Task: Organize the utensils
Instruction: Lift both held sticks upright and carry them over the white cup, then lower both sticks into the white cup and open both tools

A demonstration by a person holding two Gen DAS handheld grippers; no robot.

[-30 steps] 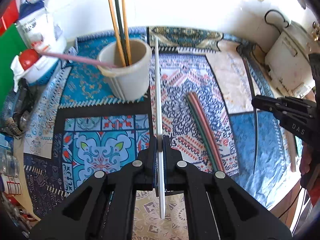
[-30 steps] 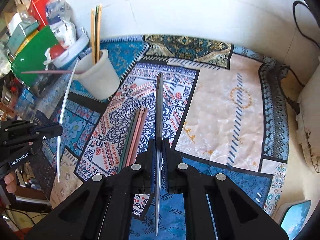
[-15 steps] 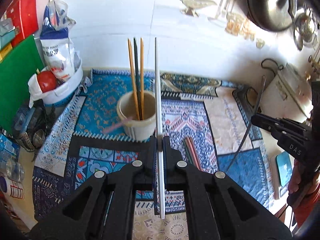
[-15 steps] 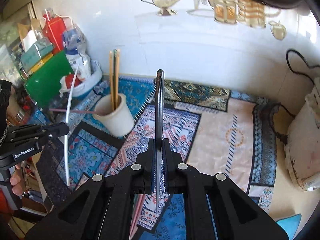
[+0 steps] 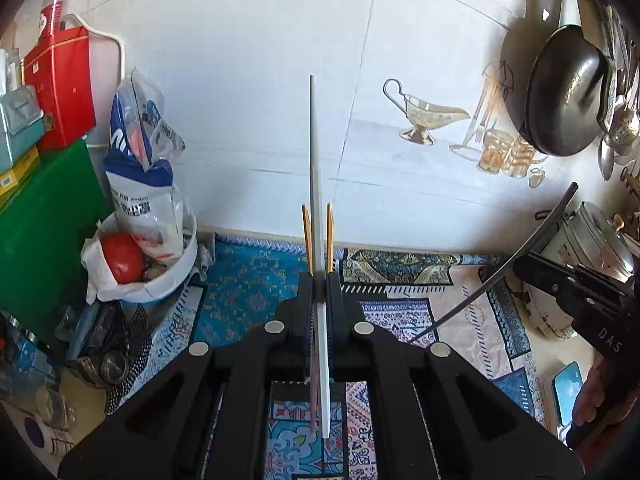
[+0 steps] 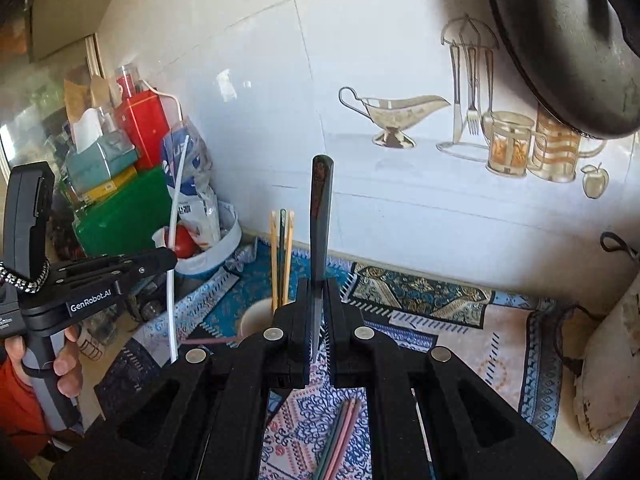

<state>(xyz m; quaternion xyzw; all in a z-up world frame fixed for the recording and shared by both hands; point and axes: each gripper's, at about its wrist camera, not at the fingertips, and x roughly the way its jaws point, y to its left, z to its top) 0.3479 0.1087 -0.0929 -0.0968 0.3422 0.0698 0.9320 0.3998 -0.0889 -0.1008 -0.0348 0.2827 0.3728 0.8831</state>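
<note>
My left gripper [image 5: 319,280] is shut on a white chopstick [image 5: 316,168], held upright above the mat; it also shows in the right wrist view [image 6: 174,240]. My right gripper [image 6: 319,284] is shut on a dark chopstick [image 6: 320,216], tilted up; it shows in the left wrist view [image 5: 520,256] at right. The white cup [image 6: 256,318] with upright wooden and dark chopsticks [image 6: 281,256] and a leaning pink one [image 6: 208,340] stands just left of my right gripper. In the left view only two stick tips [image 5: 306,236] show. Green and pink chopsticks [image 6: 340,436] lie on the mat.
A patterned mat [image 6: 460,332] covers the counter. A white bowl with a tomato and a bag [image 5: 140,264], a green board [image 5: 40,232] and boxes stand at the left. A black pan [image 5: 564,92] hangs at upper right. A white appliance [image 5: 580,264] stands at right.
Both grippers have risen and tilted up toward the wall, each still holding its chopstick. The cup has dropped behind the left gripper's fingers.
</note>
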